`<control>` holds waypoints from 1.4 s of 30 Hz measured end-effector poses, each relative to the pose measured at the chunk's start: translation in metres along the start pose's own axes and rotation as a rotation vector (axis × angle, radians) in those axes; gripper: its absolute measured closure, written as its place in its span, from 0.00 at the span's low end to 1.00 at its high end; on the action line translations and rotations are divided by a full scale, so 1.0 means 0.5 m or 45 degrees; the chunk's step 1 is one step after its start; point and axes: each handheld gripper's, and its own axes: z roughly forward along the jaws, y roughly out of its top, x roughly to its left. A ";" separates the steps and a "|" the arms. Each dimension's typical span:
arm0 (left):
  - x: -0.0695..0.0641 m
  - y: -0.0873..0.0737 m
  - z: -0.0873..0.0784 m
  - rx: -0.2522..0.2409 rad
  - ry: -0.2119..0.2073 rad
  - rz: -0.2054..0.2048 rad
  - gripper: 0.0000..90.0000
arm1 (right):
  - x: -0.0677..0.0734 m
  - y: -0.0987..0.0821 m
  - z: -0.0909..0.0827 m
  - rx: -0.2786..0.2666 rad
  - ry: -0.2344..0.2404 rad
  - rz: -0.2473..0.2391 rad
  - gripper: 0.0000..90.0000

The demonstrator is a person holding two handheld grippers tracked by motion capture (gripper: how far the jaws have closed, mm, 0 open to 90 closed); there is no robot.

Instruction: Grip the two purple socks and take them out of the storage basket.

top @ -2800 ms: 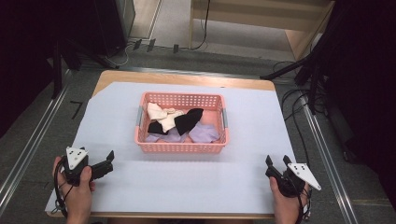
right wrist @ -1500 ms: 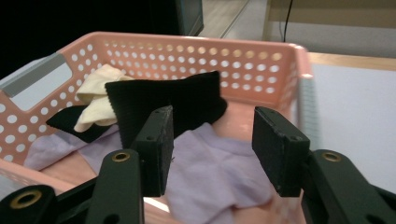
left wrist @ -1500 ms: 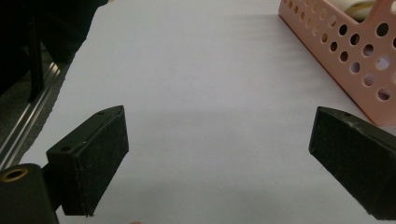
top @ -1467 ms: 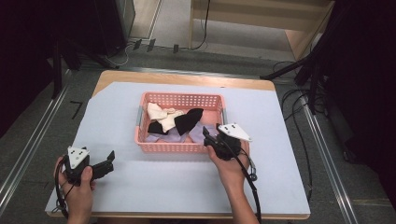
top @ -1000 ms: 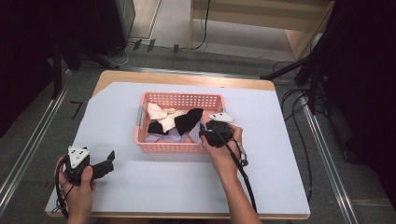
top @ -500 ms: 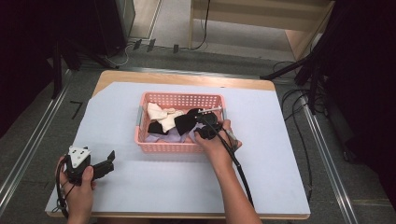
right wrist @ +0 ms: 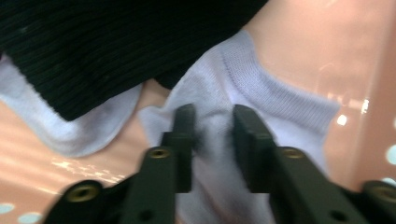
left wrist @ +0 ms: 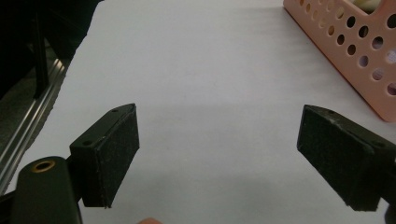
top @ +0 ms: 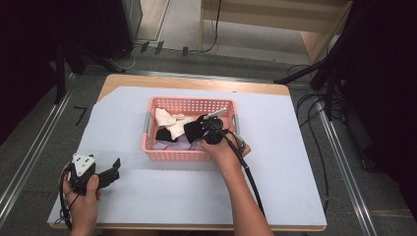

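Right gripper (right wrist: 212,126) down inside pink basket (top: 189,104), jaws just been closing, now narrow with a fold of pale lilac sock (right wrist: 261,98) pinched between them. Right gripper view shows sock's ribbed cuff pointing upper right, black sock (right wrist: 107,42) overlapping above; high view adds a cream sock (top: 169,122). Left gripper (left wrist: 219,154) jaws wide over bare worktop (left wrist: 196,70).

A pale lavender-white sheet (top: 275,162) covers the light wooden table (top: 196,82). Grey carpeted floor (top: 29,132) surrounds it, crossed by metal rails (top: 29,162). Beyond stands light wooden shelving (top: 275,19), with black cables (top: 314,105) alongside.
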 end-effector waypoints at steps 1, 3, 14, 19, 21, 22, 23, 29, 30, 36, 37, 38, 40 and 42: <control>0.000 0.000 0.000 0.000 0.000 0.000 0.16 | 0.000 0.000 0.000 0.000 0.000 0.000 0.83; -0.001 0.000 0.000 0.003 -0.002 0.002 0.16 | -0.004 -0.003 -0.001 -0.017 0.031 0.009 0.88; -0.002 0.001 0.002 0.014 0.001 0.014 0.16 | -0.014 -0.022 -0.059 -0.432 0.080 -0.005 0.90; -0.002 0.001 0.002 0.018 0.001 0.016 0.16 | -0.029 -0.027 -0.095 -0.580 0.119 0.027 0.90; -0.002 0.001 0.002 0.021 0.001 0.020 0.16 | -0.042 -0.033 -0.117 -0.677 0.157 0.053 0.90; -0.002 0.001 0.002 0.023 0.001 0.019 0.16 | -0.044 -0.035 -0.122 -0.696 0.159 0.055 0.90; -0.002 0.001 0.002 0.022 0.002 0.018 0.16 | -0.049 -0.037 -0.127 -0.732 0.174 0.056 0.90; -0.003 0.001 0.002 0.018 0.004 0.021 0.16 | -0.080 -0.054 -0.167 -0.944 0.174 0.075 0.90; -0.003 0.001 0.002 0.018 0.004 0.021 0.16 | -0.088 -0.056 -0.173 -0.982 0.160 0.074 0.90; -0.002 0.001 0.002 0.024 0.003 0.020 0.16 | -0.152 -0.075 -0.198 -1.087 0.060 0.155 0.89; -0.002 0.001 0.002 0.024 0.003 0.020 0.16 | -0.152 -0.075 -0.198 -1.087 0.060 0.155 0.89; -0.003 0.001 0.002 0.023 0.004 0.021 0.16 | -0.174 -0.083 -0.198 -1.075 0.028 0.176 0.89; -0.003 0.001 0.002 0.022 0.005 0.019 0.16 | -0.194 -0.094 -0.195 -1.058 0.002 0.221 0.89; -0.003 0.001 0.002 0.023 0.006 0.023 0.16 | -0.216 -0.104 -0.185 -1.030 -0.035 0.248 0.89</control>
